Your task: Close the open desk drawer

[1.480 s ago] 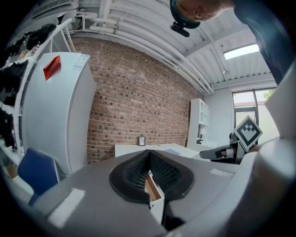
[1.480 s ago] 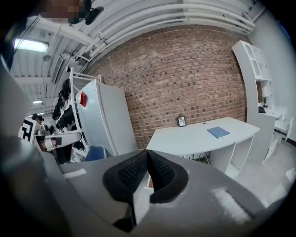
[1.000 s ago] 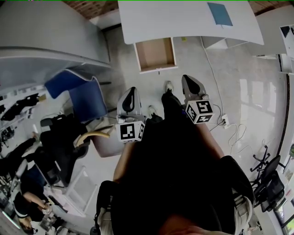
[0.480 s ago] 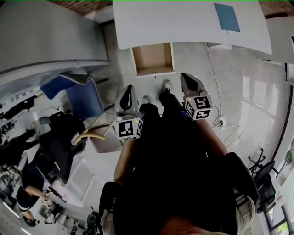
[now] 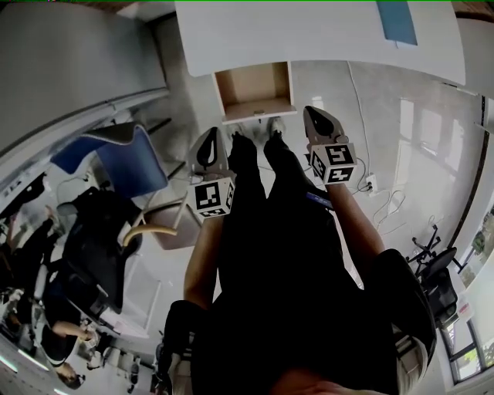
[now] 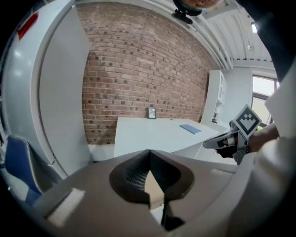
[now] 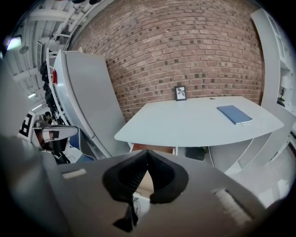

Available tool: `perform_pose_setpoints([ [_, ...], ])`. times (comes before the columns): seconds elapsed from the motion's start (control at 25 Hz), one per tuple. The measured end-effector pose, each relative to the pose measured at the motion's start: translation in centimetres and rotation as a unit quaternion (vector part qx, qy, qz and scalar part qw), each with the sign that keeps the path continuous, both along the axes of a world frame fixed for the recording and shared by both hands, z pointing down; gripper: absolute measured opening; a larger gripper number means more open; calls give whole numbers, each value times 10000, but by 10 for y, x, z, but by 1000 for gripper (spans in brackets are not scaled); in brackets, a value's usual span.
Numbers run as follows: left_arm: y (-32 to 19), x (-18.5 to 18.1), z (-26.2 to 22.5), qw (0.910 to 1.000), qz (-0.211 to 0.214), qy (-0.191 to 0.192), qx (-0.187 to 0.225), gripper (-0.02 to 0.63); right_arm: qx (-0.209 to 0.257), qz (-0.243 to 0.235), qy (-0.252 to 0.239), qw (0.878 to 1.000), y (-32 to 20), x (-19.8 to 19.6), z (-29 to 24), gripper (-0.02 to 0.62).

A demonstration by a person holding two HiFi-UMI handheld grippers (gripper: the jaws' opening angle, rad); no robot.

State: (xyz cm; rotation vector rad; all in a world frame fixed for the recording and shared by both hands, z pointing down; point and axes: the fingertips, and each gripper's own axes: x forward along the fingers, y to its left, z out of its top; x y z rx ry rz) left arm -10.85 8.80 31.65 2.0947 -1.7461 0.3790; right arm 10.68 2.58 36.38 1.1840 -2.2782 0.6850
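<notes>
A blue chair (image 5: pixel 131 162) stands on the left. Right of it, the left gripper (image 5: pixel 210 139) points toward the white surface (image 5: pixel 309 35). Its fingers (image 6: pixel 134 171) are closed tight with nothing in them. The drawer (image 5: pixel 255 91) sticks out from under the left part of the surface. It is open, brown inside, and looks empty. Its white front faces near, and two shoes (image 5: pixel 275 125) stand just by it. The right gripper (image 5: pixel 316 116) is right of the drawer, close but not touching. Its fingers (image 7: pixel 134 178) are closed too and hold nothing. A blue book (image 5: pixel 397 21) lies far right on the surface.
</notes>
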Motion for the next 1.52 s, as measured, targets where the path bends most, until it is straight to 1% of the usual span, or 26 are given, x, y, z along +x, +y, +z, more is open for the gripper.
perform_pose_setpoints([
  [0.12,-5,-11,25,9995,83,-1,-296,12,-118,129,142,9997,-8,-6,20,6],
  [0.24,-2,-15,71,9976,150,-57,-679,12,-363,180,252,9989,-6,-6,56,11],
  [0.28,-3,-15,87,9969,165,-80,-763,12,-463,182,288,9983,-6,-5,70,54],
  [0.32,-6,-15,101,9965,178,-105,-810,12,-564,186,332,9977,-6,-3,84,75],
  [0.4,-14,-13,128,9955,224,-150,-909,14,-762,218,444,9959,-8,5,112,80],
  [0.48,-20,-10,153,9936,294,-155,-1083,61,-956,279,546,9935,-9,14,138,81],
  [0.64,-23,-13,192,9891,300,-118,-1438,109,-1282,314,721,9886,-7,25,178,86],
  [0.8,-15,-16,239,9802,230,16,-1966,161,-1593,175,870,9832,1,30,217,107],
  [0.88,-13,-18,258,9762,197,42,-2159,171,-1743,107,927,9803,3,32,233,117],
  [1.04,-14,-21,285,9707,219,31,-2394,183,-1941,31,1027,9756,4,33,257,132],
  [1.2,-13,-23,317,9636,147,15,-2671,192,-2205,-30,1048,9697,5,33,285,147],
  [1.28,-11,-22,324,9596,152,53,-2810,196,-2314,-44,1054,9671,5,31,289,147],
  [1.4,-11,-19,332,9531,280,164,-3009,210,-2402,-3,1062,9649,0,27,290,156],
  [1.52,-7,-17,350,9493,306,174,-3125,206,-2478,-12,1127,9622,-2,27,304,160],
])
